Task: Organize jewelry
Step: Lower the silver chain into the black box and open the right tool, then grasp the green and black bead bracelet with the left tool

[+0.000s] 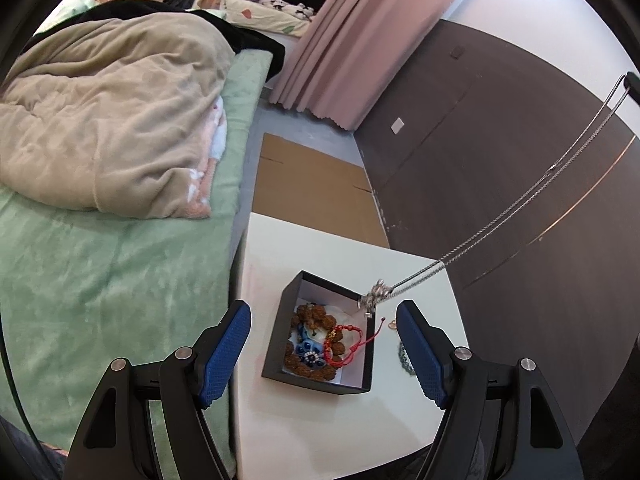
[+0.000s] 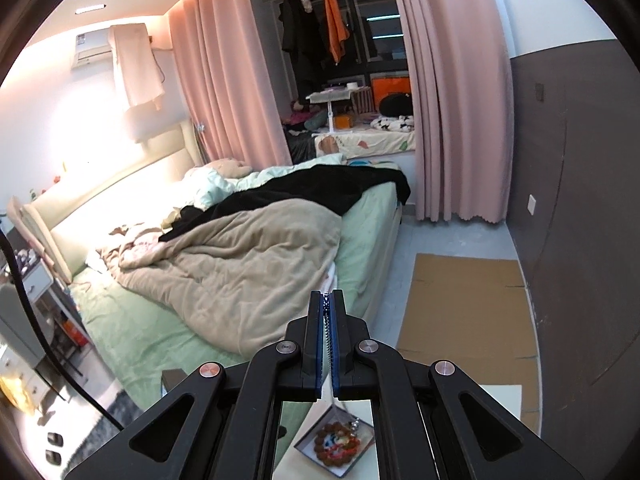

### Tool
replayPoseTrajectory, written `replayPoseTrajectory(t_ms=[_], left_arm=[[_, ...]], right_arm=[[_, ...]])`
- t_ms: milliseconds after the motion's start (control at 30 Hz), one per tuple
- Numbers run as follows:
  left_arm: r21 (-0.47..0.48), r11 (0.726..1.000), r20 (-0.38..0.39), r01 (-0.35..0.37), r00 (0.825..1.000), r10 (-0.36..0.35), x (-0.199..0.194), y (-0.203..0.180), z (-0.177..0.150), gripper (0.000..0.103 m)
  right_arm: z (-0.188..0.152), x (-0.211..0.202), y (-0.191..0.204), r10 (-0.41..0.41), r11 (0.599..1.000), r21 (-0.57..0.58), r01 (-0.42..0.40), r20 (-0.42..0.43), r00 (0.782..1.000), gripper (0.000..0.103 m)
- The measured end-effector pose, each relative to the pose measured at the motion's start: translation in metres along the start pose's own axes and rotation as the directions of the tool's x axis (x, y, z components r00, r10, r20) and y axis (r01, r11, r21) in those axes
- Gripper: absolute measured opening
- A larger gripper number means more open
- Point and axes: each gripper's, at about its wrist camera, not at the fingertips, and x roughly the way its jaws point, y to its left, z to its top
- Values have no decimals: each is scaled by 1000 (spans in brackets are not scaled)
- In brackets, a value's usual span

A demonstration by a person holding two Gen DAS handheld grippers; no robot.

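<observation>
A black box (image 1: 276, 344) with a white inside sits on the white table (image 1: 320, 248). In it lie a brown bead bracelet (image 1: 316, 314), a blue flower piece (image 1: 308, 354) and a red cord bracelet (image 1: 344, 344). My left gripper (image 1: 323, 312) hovers open above the box's near side, nothing between its blue pads (image 1: 224, 356). My right gripper (image 2: 328, 300) is shut on a silver chain necklace (image 1: 520, 208). The chain hangs taut from high at the right, and its pendant (image 1: 376, 294) dangles at the box's far right corner. In the right wrist view the box (image 2: 308, 446) lies far below.
A small pinkish piece (image 1: 392, 324) and a green bead bracelet (image 1: 402, 354) lie on the table right of the box, partly behind my finger. A bed (image 1: 100, 260) with a beige quilt borders the table's left. Cardboard (image 1: 312, 184) lies on the floor; a dark wall panel (image 1: 500, 140) stands at right.
</observation>
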Motion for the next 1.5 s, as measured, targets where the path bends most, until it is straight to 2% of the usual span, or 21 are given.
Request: replayPoseTrajectory(t_ms=[233, 467, 533, 567, 600, 667, 867, 933, 1000, 1067, 1333, 1500], left_arm=[[-11, 1000, -8, -8, 1000, 7, 1, 6, -3, 76], [-14, 1000, -18, -12, 1000, 12, 4, 8, -7, 76], [-15, 1000, -22, -17, 1000, 16, 5, 9, -8, 76], [-16, 1000, -25, -20, 1000, 19, 6, 10, -9, 76], [-16, 1000, -26, -22, 999, 22, 7, 11, -9, 76], [-16, 1000, -30, -26, 999, 25, 8, 11, -10, 76], [-8, 1000, -45, -30, 999, 29, 15, 6, -12, 76], [6, 1000, -53, -27, 998, 27, 19, 0, -13, 76], [20, 1000, -62, -22, 998, 23, 24, -7, -15, 76], [35, 999, -73, -14, 997, 16, 30, -15, -17, 76], [106, 994, -118, 19, 993, -6, 58, -58, -25, 76], [152, 987, -141, 43, 990, -22, 76, -85, -28, 76]], right_arm=[[-28, 27, -2, 23, 1000, 20, -21, -83, 996, 4], [-77, 72, -16, 37, 996, 88, -17, -227, 973, 4], [-86, 82, -21, 41, 994, 111, -12, -265, 963, 9], [-94, 88, -25, 47, 992, 128, -11, -286, 957, 24], [-99, 89, -28, 49, 990, 139, -8, -294, 955, 43], [-108, 88, -35, 49, 987, 161, -2, -285, 957, 52], [-133, 78, -65, 48, 972, 233, 23, -292, 955, 52], [-143, 76, -78, 34, 966, 255, 46, -302, 953, 56], [-154, 73, -92, 27, 955, 289, 67, -309, 951, 66], [-168, 68, -108, 6, 943, 318, 100, -316, 949, 69], [-217, 52, -167, -24, 881, 433, 193, -366, 930, 71], [-235, 42, -192, -37, 852, 475, 222, -368, 929, 74]])
